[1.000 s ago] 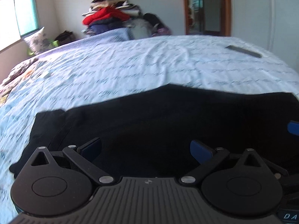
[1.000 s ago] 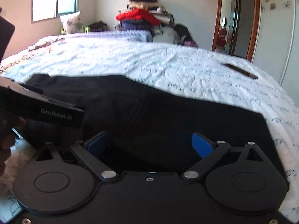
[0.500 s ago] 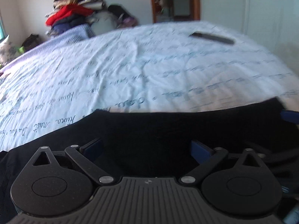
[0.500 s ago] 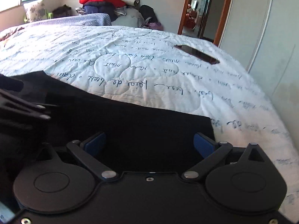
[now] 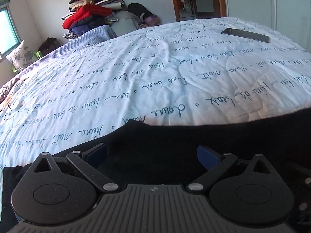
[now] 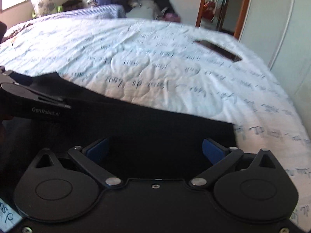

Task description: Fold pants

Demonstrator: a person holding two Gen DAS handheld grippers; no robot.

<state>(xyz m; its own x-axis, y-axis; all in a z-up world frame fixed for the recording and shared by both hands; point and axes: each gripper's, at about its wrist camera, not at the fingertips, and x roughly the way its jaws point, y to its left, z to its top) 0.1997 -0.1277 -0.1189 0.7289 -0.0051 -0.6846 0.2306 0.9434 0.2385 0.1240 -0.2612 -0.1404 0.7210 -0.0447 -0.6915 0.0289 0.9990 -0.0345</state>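
Script-printed bedspread point(image 5: 175, 73) under black pants point(image 5: 175, 141)

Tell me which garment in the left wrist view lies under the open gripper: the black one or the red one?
The black pants. They lie spread on the quilt beneath the left gripper; the red jacket sits in the far pile by the wall.

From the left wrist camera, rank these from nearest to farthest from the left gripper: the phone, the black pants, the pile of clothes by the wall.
1. Black pants: directly under the open left gripper.
2. Phone: far right on the quilt.
3. Pile of clothes: beyond the bed, upper left, against the wall.
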